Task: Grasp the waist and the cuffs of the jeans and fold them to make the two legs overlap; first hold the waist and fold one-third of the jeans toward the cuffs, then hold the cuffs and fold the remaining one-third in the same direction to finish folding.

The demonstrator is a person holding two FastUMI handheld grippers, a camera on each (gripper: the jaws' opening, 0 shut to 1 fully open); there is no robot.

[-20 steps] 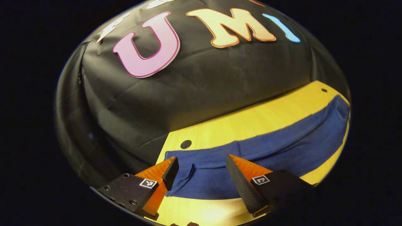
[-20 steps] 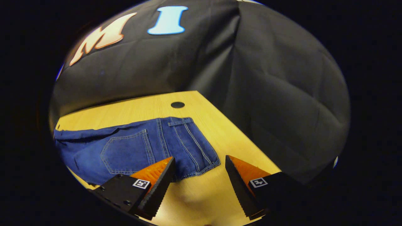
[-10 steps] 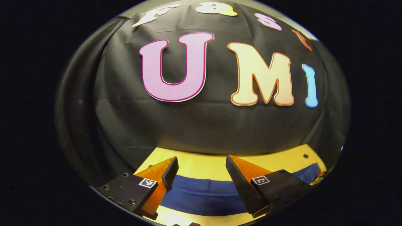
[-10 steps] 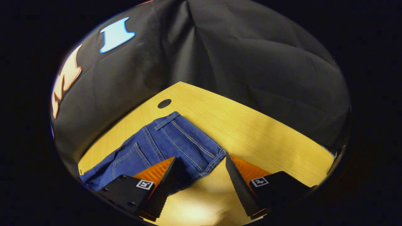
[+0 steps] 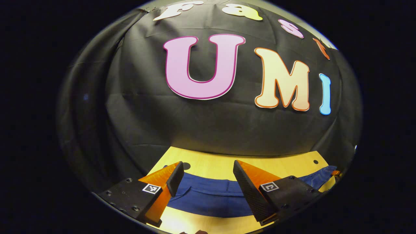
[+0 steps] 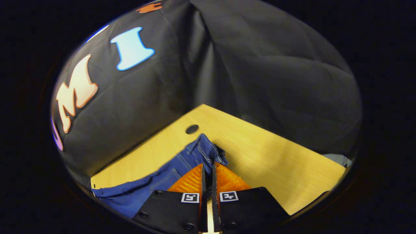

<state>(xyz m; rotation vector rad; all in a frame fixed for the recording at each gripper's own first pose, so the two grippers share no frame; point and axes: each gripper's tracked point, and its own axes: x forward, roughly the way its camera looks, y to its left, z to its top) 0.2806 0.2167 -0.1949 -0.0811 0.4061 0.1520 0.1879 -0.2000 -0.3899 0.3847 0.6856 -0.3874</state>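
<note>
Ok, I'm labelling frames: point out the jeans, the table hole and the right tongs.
jeans (image 6: 198, 151): right gripper view, bunched waist edge.
table hole (image 6: 192, 129): right gripper view, its dark centre.
right tongs (image 6: 207, 169): right gripper view, between the tips.

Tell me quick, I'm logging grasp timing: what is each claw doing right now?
Left claw: open, holding nothing, poised over the jeans.
Right claw: closed on the jeans' waist corner.

A light wooden table (image 6: 260, 152) with a round hole (image 6: 192, 129) near its far edge carries blue jeans (image 6: 152, 185), whose waist end lies just beside that hole.
</note>
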